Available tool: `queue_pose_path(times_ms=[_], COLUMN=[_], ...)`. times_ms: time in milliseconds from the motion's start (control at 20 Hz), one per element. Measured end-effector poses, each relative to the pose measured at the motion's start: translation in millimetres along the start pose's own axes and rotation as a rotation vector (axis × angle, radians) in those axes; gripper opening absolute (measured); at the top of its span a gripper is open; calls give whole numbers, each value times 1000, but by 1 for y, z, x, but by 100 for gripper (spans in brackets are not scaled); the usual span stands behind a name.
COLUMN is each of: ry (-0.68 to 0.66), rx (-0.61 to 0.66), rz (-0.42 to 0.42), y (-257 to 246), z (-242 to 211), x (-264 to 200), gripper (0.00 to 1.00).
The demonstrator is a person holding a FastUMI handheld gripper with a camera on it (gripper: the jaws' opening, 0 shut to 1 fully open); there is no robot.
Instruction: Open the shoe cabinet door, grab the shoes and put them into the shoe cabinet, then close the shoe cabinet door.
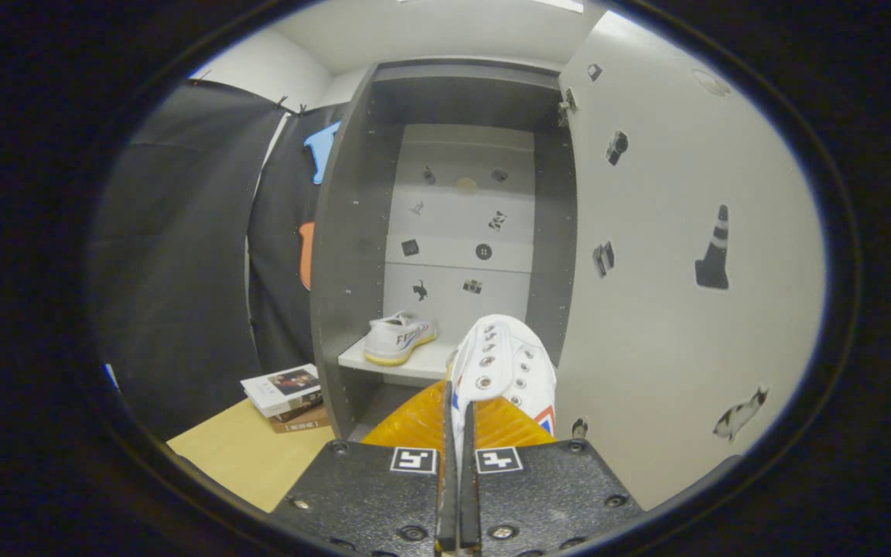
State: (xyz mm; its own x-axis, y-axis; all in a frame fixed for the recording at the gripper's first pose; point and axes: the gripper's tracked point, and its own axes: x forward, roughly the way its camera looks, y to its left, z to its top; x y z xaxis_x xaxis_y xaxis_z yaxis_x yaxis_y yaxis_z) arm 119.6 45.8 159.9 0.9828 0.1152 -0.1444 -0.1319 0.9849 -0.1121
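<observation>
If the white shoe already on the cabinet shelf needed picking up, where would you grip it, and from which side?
Grip the shelf shoe by its collar rim, coming in from the open cabinet front and slightly above. Its opening faces up and its side faces outward. The gripper is currently shut on the second shoe.

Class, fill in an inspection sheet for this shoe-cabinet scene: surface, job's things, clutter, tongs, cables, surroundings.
Surface: tan floor beside the cabinet; white shelf inside it.
Job's things: cabinet open, door swung to the right; one shoe on the shelf; second shoe held just ahead of the fingers, short of the shelf.
Clutter: books stacked on the floor by the cabinet's side wall.
Tongs: fingers pinched together on the second shoe's edge.
Cables: nothing seen.
Surroundings: black cloth beyond the books; stickers on door and back panel.
</observation>
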Motion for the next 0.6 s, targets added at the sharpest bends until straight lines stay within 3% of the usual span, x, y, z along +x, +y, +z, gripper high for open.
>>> queue_pose_path(times_ms=[250, 600], ry=[4, 31], rx=[-5, -45], rz=[-32, -27], y=[-7, -12], z=[43, 65], x=[66, 164], gripper=[5, 5])
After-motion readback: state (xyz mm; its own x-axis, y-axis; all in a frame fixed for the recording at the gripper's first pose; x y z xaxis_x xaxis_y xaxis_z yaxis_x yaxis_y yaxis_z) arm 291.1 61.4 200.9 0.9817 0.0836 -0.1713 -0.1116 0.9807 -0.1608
